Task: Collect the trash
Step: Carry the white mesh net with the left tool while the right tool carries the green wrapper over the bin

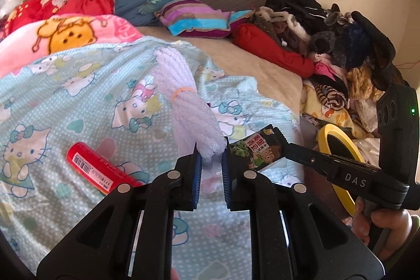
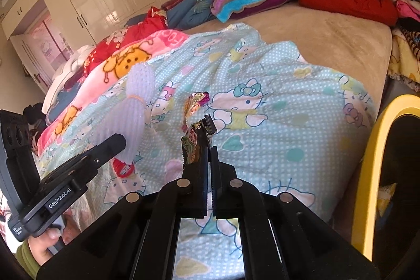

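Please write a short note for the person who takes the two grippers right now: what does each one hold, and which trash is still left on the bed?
Left gripper: shut on the white foam net bundle.
Right gripper: shut on the dark snack wrapper.
Yellow-rimmed bin: beside the bed, on the right.
Done: two pieces picked up, neither in the bin yet.
Left: drop both, then collect the red wrapper and the small colourful wrapper from the Hello Kitty blanket.
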Action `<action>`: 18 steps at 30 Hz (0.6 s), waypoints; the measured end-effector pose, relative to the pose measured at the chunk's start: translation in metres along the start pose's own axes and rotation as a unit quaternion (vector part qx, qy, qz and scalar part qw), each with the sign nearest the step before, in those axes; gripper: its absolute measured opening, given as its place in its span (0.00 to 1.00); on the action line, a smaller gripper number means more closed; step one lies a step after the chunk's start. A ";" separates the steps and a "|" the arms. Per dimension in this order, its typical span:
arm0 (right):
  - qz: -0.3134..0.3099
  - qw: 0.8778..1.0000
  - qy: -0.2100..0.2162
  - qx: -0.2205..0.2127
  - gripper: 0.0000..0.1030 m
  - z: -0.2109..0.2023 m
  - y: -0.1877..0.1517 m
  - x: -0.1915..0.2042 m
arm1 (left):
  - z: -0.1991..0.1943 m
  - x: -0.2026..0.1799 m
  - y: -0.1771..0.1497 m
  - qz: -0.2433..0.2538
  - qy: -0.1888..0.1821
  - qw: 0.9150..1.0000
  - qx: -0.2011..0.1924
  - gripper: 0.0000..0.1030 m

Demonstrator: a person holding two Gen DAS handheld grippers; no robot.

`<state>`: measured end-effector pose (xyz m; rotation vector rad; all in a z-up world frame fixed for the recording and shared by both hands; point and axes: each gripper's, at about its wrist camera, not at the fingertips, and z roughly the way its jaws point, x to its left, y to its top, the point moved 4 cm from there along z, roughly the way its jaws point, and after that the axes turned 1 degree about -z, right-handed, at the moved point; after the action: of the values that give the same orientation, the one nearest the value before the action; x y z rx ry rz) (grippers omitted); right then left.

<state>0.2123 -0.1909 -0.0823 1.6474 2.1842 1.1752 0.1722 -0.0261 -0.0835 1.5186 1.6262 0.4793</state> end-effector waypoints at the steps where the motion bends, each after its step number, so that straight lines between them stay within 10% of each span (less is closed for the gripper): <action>1: 0.001 1.000 0.000 -0.002 0.02 -0.003 0.000 0.000 | -0.002 -0.002 0.001 0.002 -0.002 1.000 -0.002 0.09; 18: 0.017 0.999 -0.013 -0.048 0.02 -0.061 0.004 -0.012 | -0.028 -0.047 0.014 0.036 -0.023 0.999 -0.027 0.09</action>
<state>0.1862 -0.2306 -0.0422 1.6576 2.0594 1.2404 0.1555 -0.0601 -0.0419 1.5411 1.5158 0.5202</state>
